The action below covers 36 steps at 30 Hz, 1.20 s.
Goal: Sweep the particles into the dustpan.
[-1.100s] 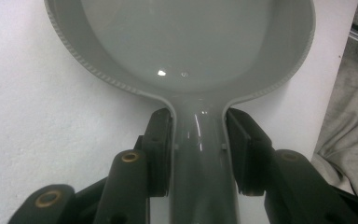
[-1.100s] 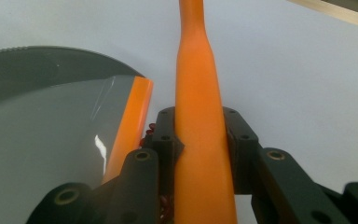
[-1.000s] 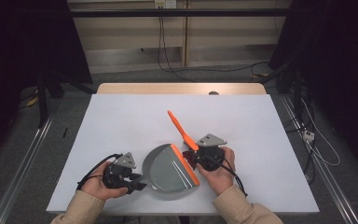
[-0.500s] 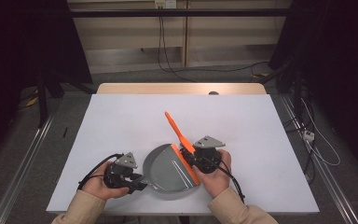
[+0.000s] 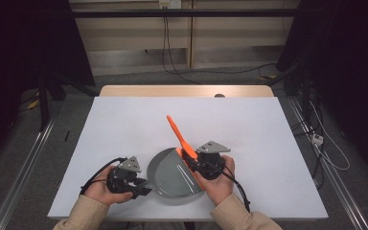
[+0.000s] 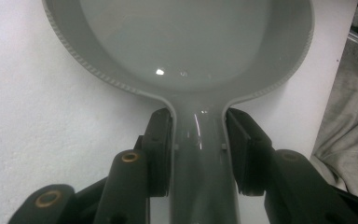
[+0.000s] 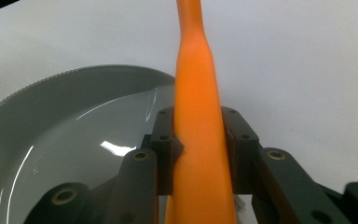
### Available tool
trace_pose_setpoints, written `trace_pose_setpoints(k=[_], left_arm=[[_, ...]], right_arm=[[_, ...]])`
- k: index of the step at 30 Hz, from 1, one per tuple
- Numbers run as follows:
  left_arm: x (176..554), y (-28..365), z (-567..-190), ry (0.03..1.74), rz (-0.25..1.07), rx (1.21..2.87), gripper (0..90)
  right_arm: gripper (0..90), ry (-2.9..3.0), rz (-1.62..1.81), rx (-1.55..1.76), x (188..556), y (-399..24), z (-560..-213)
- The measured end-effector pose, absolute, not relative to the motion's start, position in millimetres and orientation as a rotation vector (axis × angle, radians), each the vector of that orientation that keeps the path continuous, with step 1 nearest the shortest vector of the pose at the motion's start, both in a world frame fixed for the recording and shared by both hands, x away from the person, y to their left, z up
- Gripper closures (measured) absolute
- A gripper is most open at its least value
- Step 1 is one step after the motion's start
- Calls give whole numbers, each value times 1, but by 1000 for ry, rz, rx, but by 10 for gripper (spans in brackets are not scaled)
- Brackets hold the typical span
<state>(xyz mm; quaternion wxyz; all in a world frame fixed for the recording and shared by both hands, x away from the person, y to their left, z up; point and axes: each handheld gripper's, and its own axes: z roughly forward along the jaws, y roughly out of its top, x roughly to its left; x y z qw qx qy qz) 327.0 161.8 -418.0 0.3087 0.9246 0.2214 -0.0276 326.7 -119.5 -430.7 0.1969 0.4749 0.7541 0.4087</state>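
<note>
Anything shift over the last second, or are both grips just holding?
The right gripper, shut on the orange spatula, slid slightly left, so the spatula now sits further over the grey pan. The left gripper stayed clamped on the pan's handle; the pan has not moved on the table.

Looking down from above on the round grey pan [image 5: 172, 179]; riding close behind each gripper, both facing that pan.
</note>
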Motion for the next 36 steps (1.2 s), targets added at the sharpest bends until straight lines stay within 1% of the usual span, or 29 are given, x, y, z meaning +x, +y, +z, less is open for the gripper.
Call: trace_pose_setpoints(k=[19,26,29,31,36], left_arm=[[327,162,-418,600,-82,2429,630],[327,162,-418,595,-79,2434,630],[326,163,-419,605,-78,2425,630],[326,163,-419,607,-79,2423,630],[327,163,-419,607,-76,2421,630]], right_arm=[[702,2077,1206,1355,321,-112,-431],[710,2121,1287,1338,317,-103,-422],[711,2123,1268,1277,316,-96,-419],[711,2113,1322,1306,319,-99,-416],[711,2059,1331,1300,328,-114,-408]])
